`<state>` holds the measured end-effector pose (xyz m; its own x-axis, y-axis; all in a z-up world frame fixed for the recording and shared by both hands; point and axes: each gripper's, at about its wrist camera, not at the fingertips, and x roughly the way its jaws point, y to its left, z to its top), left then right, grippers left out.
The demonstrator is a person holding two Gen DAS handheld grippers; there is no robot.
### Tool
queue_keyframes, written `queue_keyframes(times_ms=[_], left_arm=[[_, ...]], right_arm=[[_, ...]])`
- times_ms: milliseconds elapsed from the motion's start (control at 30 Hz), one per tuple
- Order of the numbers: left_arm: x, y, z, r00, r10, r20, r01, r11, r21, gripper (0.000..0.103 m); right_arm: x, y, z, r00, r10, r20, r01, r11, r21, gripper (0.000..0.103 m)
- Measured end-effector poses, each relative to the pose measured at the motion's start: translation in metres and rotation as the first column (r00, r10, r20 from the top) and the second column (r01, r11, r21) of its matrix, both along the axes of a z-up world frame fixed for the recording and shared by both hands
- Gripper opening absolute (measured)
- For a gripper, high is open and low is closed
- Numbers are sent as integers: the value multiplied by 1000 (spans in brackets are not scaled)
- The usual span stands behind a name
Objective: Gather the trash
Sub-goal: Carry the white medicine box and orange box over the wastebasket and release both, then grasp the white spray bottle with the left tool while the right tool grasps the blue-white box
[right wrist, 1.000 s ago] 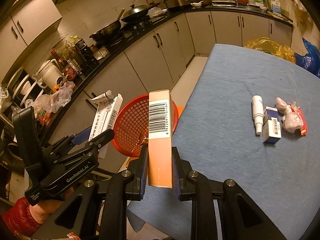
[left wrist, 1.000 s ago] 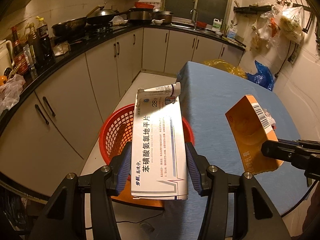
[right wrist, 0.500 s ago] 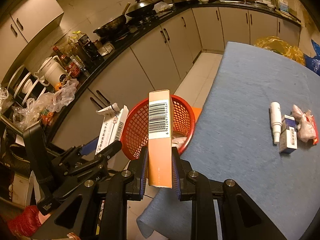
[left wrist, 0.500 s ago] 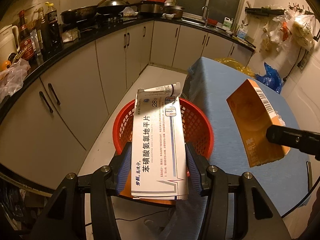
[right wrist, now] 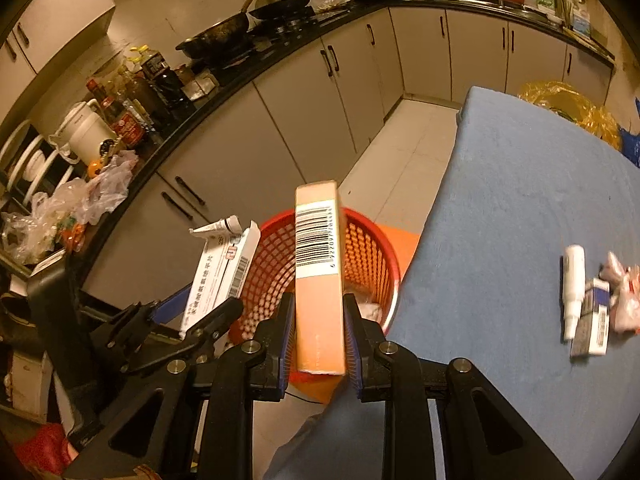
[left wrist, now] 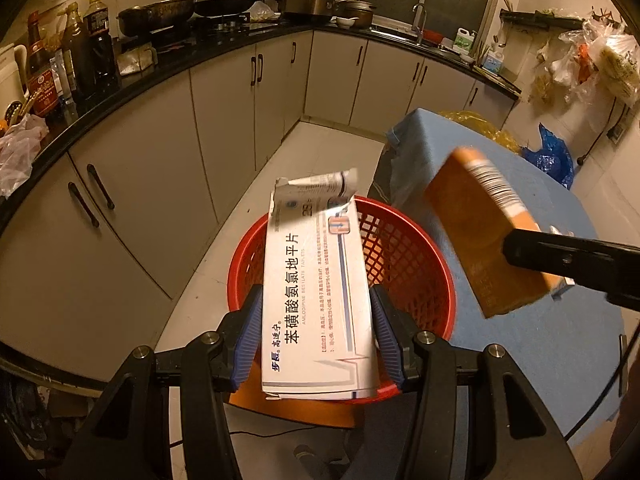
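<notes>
L gripper (left wrist: 318, 334): ribbed blue fingers clamped on flat white cardboard medicine box (left wrist: 316, 300), torn top flap, white tube (left wrist: 328, 179) protruding; box held over round red plastic mesh basket (left wrist: 400, 256) on floor beside blue cloth tabletop (right wrist: 520, 220).
R gripper (right wrist: 320, 334): fingers have just been opening; narrow orange carton (right wrist: 320, 280) w/ barcode upright between them, pad contact cannot be told; carton above basket rim.

Both mounted on wrists, looking steeply down along fingers – close above red basket (left wrist: 404, 256) (right wrist: 368, 256), shared with blue table (left wrist: 560, 344) (right wrist: 516, 216).
</notes>
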<state>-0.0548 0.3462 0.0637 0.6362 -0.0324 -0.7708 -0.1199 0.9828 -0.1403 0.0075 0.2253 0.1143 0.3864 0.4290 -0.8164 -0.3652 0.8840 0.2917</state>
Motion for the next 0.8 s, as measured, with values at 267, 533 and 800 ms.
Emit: queue_keyframes(times_ms=[267, 533, 800], left_arm=[[-2, 10, 3, 999, 40, 9, -40, 998, -39, 70], [-25, 7, 7, 996, 82, 20, -81, 995, -54, 70], [-32, -31, 11, 1000, 1, 18, -1, 1000, -15, 70]], right_arm=[[0, -17, 10, 999, -41, 31, 40, 999, 14, 50], [-34, -50, 12, 994, -101, 40, 100, 995, 22, 57], [-61, -98, 2, 984, -176, -2, 176, 983, 43, 58]])
